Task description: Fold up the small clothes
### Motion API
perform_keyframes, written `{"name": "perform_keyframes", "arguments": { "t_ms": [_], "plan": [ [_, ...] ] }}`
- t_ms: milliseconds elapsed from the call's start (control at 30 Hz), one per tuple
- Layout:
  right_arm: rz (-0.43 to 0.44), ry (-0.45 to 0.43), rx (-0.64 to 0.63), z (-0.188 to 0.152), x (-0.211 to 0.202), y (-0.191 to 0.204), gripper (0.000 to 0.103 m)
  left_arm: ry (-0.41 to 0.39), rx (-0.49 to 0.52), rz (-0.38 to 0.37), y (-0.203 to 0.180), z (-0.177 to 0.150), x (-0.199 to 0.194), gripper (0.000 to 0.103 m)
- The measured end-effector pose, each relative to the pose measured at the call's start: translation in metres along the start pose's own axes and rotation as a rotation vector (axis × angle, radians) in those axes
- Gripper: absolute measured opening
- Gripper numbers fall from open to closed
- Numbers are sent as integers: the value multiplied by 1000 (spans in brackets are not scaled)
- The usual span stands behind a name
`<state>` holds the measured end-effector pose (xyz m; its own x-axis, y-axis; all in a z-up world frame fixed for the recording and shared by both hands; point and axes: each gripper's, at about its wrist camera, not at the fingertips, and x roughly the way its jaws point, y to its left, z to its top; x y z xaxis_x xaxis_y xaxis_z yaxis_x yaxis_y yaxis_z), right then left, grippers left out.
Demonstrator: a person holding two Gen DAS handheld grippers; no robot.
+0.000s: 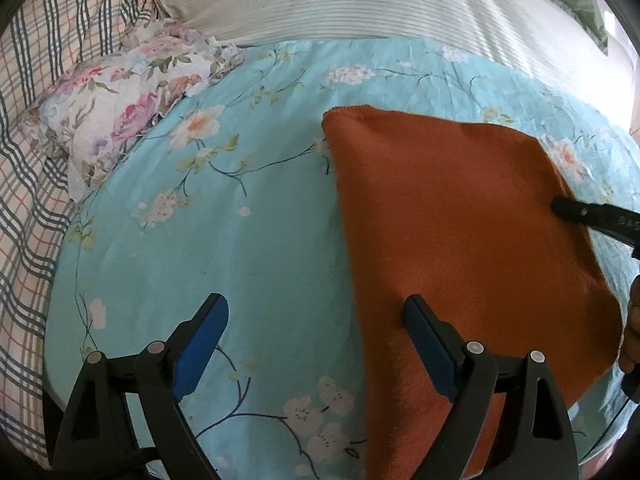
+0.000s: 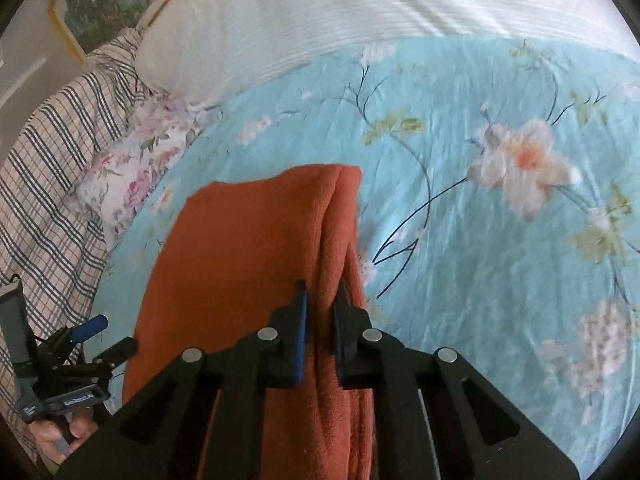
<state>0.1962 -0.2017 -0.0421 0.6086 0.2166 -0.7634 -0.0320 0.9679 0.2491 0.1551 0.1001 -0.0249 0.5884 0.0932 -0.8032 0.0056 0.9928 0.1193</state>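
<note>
An orange cloth (image 1: pixel 452 240) lies on the bed, spread over a turquoise flowered quilt (image 1: pixel 240 200), roughly at the middle of the cleared patch. The right gripper (image 2: pixel 320 300) has its jaws pinched on a raised ridge of the cloth along its right-hand edge; the fabric bunches up between the blue pads, so this looks like a grip taken to lift that edge and carry it over for a fold. The left gripper (image 1: pixel 316 320) hovers with jaws wide apart over the cloth's opposite long edge, one finger above the quilt and the other above the orange fabric, nothing pressed between them. I judge it is lining up to take that side so both hands can work the fold evenly.

From the right wrist view the cloth's long axis runs away from the person, toward the white ribbed bedding (image 2: pixel 320 20) at the head of the bed, its far short edge squared off near the quilt's middle. A small floral pillow (image 1: pixel 120 112) and a plaid blanket (image 1: pixel 36 120) sit well to the left, clear of the work.
</note>
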Motion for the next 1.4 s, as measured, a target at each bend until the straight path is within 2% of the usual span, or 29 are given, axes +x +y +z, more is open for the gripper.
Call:
{"name": "perform_keyframes", "arguments": {
  "t_ms": [100,200,333,400,467,633,933,1233,1400],
  "plan": [
    [-37,65,10,-6,22,-6,12,1,28,17,-7,-2,4,90],
    [-49,47,25,-7,16,-7,17,22,57,29,-15,-5,19,91],
    [-67,20,1,-10,-7,1,26,23,47,25,-13,-5,15,91],
    [-60,1,-6,-14,-22,6,35,25,39,17,-10,-6,11,91],
    [-52,-15,-21,-20,-36,12,52,23,28,12,-7,-9,5,91],
    [-34,-33,-69,-40,-62,29,58,23,-15,9,1,-23,-13,93],
    [-28,27,-166,-92,-85,50,87,21,-1,13,2,-58,-41,93],
    [-26,114,-221,-140,-98,51,94,25,47,21,1,-99,-57,93],
    [-21,129,-221,-144,-108,53,96,19,73,1,1,-108,-68,93]
  ]
}}
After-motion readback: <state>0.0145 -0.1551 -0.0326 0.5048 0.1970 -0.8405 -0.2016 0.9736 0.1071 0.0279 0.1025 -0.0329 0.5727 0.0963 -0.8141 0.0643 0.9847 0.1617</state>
